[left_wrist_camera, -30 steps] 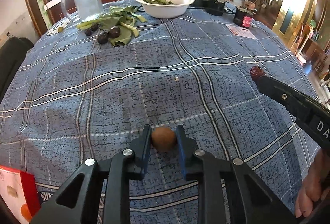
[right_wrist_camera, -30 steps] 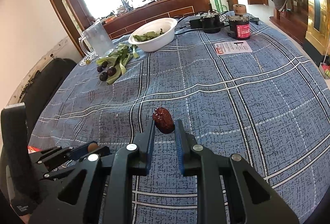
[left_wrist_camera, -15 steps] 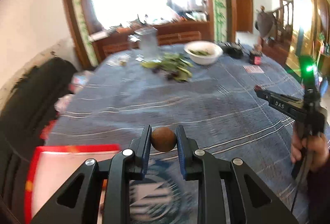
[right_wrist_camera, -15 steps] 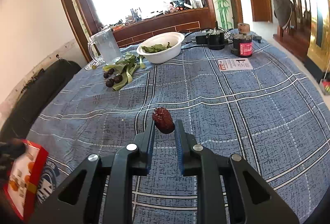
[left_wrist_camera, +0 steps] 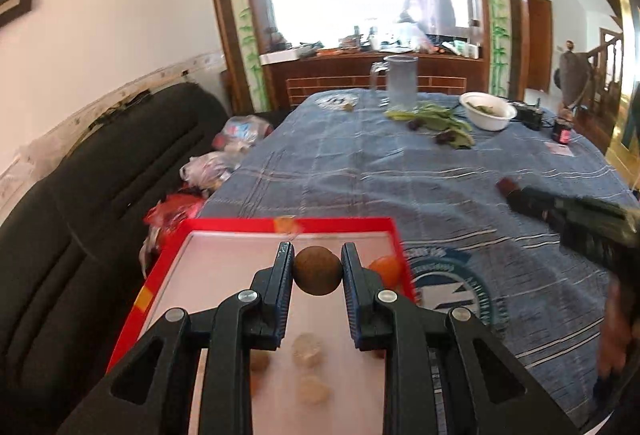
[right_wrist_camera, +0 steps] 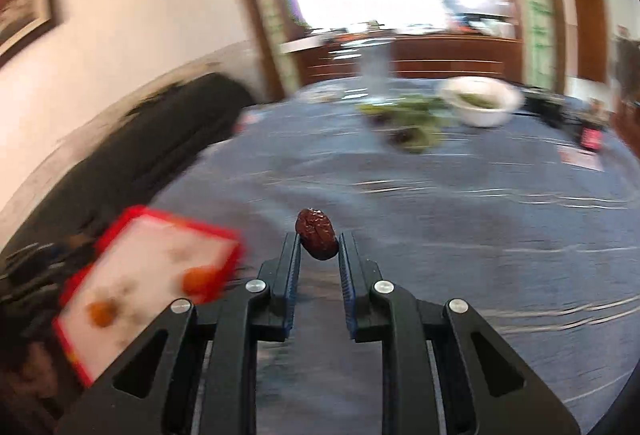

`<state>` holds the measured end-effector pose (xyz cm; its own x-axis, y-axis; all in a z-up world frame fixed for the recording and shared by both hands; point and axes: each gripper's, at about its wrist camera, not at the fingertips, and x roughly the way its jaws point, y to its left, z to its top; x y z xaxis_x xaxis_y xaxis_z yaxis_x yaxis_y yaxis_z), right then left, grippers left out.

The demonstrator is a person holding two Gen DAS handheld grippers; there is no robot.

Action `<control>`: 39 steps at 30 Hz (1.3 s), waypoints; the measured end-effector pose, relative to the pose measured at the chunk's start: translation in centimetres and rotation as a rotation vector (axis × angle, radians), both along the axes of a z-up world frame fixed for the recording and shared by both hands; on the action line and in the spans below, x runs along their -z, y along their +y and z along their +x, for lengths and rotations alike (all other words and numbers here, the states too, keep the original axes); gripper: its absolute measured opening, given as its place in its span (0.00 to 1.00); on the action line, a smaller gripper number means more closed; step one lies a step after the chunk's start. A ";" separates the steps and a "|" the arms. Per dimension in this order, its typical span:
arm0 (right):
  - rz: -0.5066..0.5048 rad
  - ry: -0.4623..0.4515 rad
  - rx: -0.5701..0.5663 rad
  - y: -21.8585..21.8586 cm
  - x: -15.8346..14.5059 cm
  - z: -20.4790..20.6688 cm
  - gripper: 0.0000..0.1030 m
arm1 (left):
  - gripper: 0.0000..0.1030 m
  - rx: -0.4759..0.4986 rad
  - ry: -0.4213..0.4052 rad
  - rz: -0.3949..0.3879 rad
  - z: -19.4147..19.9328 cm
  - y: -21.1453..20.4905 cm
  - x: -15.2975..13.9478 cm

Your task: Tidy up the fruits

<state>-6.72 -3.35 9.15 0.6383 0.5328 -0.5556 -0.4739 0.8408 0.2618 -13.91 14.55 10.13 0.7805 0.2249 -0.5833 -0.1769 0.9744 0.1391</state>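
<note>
Left tool (left_wrist_camera: 318,271): fingers clamped on a round brown fruit (left_wrist_camera: 318,270).
Right tool (right_wrist_camera: 319,246): fingers pinching a wrinkled red date (right_wrist_camera: 316,239).

Round brown fruit (left_wrist_camera: 318,270) above red-rimmed tray (left_wrist_camera: 256,226); wrinkled dark-red date (right_wrist_camera: 316,233) aloft.

A table under a blue plaid tablecloth (left_wrist_camera: 360,171) carries a red-rimmed tray (left_wrist_camera: 224,225) at the near left edge, and at the far end a glass pitcher (left_wrist_camera: 401,81), green leaves (left_wrist_camera: 436,115) with dark fruits (left_wrist_camera: 443,137), a white bowl (left_wrist_camera: 487,111), a paper card (left_wrist_camera: 562,148)
</note>
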 end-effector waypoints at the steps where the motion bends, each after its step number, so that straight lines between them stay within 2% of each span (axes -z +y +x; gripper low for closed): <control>1: 0.007 0.004 -0.047 1.8 0.1 -1.0 0.21 | 0.22 -0.008 0.004 0.000 -0.2 0.5 0.2; 4: 0.020 0.020 -0.125 5.0 0.8 -3.2 0.21 | 0.22 -0.033 0.020 -0.004 -0.6 1.8 1.1; 8: -0.018 0.044 -0.175 7.8 2.1 -5.0 0.21 | 0.22 -0.062 0.042 -0.006 -1.2 3.3 2.1; 14: -0.076 0.060 -0.226 9.9 4.2 -6.8 0.21 | 0.23 -0.111 0.071 0.004 -1.6 4.3 3.4; 19: -0.108 0.074 -0.224 10.7 5.6 -7.3 0.21 | 0.24 -0.148 0.097 0.026 -1.9 4.6 4.4; 20: -0.110 0.076 -0.218 10.8 5.7 -7.2 0.21 | 0.30 -0.156 0.100 0.031 -2.0 4.6 4.5; 21: -0.111 0.074 -0.215 10.8 5.8 -7.2 0.21 | 0.43 -0.166 0.102 0.036 -2.1 4.6 4.5; 24: -0.112 0.053 -0.217 10.7 5.8 -7.6 0.21 | 0.62 -0.198 0.077 0.050 -3.0 4.7 4.1; 26: -0.105 0.050 -0.207 10.4 5.5 -7.9 0.23 | 0.69 -0.213 0.061 0.050 -3.8 4.7 3.5; 28: -0.071 0.038 -0.189 9.5 4.9 -8.4 0.30 | 0.73 -0.220 0.036 0.040 -4.6 4.7 2.9; 29: -0.054 0.030 -0.181 9.0 4.5 -8.6 0.32 | 0.78 -0.222 0.022 0.035 -5.2 4.6 2.4; 32: -0.010 -0.018 -0.151 7.5 2.8 -9.8 0.39 | 0.79 -0.221 -0.016 0.027 -6.5 4.3 1.2; 37: 0.039 -0.103 -0.087 5.2 -0.3 -12.5 0.56 | 0.87 -0.218 -0.086 0.023 -9.6 3.5 -1.1; 39: 0.047 -0.144 -0.056 4.5 -1.5 -14.0 0.64 | 0.99 -0.224 -0.118 0.024 -11.0 3.3 -2.0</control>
